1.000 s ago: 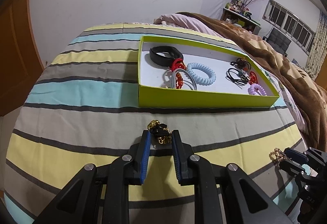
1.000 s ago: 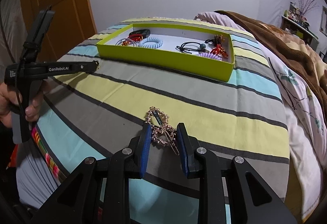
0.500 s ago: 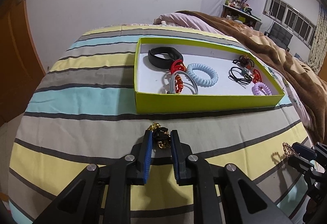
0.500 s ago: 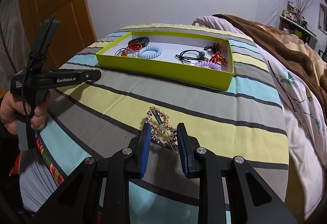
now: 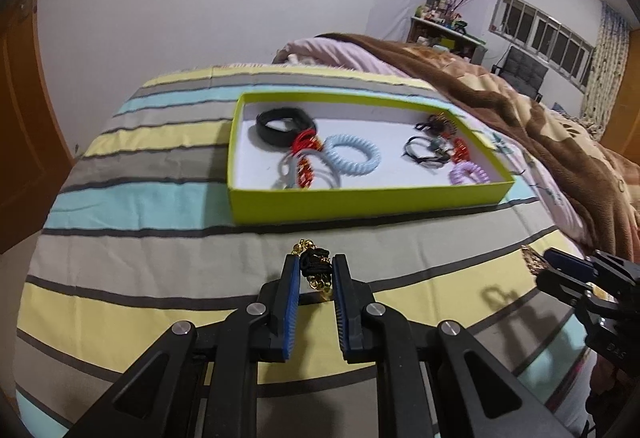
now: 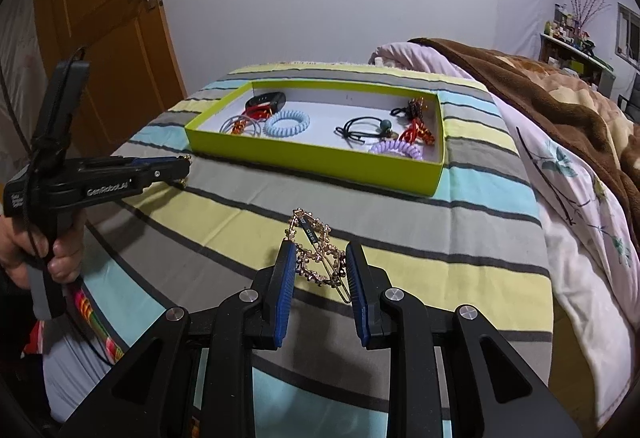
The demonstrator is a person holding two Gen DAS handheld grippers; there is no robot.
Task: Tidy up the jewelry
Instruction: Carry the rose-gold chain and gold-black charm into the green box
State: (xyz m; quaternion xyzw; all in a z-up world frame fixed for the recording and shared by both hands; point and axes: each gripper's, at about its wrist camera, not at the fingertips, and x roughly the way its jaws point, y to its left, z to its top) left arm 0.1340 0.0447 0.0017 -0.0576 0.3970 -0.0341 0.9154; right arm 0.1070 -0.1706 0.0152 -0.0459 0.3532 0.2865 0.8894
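Observation:
A lime-green tray (image 5: 360, 200) lies on the striped bed and holds hair ties, coil bands and clips. It also shows in the right wrist view (image 6: 320, 162). My left gripper (image 5: 316, 266) is shut on a black-and-gold hair tie (image 5: 314, 264), held above the bedspread in front of the tray's near wall. My right gripper (image 6: 320, 258) is shut on a gold jewelled hair clip (image 6: 316, 250), held above the bed short of the tray. The right gripper also shows at the right edge of the left wrist view (image 5: 560, 270).
A brown blanket (image 5: 540, 126) and pink quilt (image 6: 568, 198) cover the bed's right side. A wooden door (image 6: 100, 18) stands to the left. The left gripper's handle and the hand holding it (image 6: 52, 198) sit at the left of the right wrist view.
Both grippers have lifted with their items and moved toward the tray. The tray looks nearer and lower in both views.

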